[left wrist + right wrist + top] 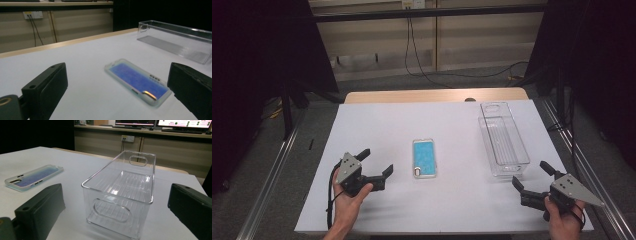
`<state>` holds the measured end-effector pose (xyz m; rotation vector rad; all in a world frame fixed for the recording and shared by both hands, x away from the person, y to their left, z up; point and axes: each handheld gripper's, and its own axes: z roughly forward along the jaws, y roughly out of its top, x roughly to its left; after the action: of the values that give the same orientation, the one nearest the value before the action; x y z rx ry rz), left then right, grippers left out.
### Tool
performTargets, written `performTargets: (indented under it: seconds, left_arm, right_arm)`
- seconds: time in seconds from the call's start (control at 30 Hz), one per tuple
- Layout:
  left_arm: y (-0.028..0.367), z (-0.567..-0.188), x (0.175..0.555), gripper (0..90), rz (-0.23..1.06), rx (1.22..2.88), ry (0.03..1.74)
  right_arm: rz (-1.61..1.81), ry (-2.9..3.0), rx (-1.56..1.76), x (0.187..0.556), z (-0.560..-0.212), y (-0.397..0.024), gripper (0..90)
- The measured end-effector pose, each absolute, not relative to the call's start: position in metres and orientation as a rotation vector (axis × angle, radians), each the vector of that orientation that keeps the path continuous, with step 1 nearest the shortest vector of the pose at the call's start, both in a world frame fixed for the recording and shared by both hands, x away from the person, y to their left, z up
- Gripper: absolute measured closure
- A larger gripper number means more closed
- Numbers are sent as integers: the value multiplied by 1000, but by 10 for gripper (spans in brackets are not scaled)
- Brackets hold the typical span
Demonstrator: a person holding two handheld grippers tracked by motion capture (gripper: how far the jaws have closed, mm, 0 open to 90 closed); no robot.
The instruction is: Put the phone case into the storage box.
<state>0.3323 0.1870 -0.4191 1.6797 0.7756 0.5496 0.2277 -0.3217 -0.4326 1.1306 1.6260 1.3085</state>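
phone case, flat at mid-table left of the clear bin: likely light, thin, flexible and slick, best pinched across its long edges; left gripper and right gripper wide open, empty.

From my seat this reads as a lab or test room. The white worktop stands on grey carpet between black curtains, metal rails running along both its sides. Beyond it, a wall socket with cables hanging down, and computer monitors on a long shelf above.
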Motion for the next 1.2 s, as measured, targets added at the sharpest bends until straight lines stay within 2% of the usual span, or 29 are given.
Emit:
performTargets:
  seconds: [0.4, 1.2]
  left_arm:
    - [168, -417, 355, 33, 523, 1667, 732]
    - [133, -407, 397, 53, 579, 1639, 644]
  right_arm:
    - [1305, 1630, 1131, 227, -433, -322, 0]
    - [1305, 1637, 1126, 227, -433, -322, 0]
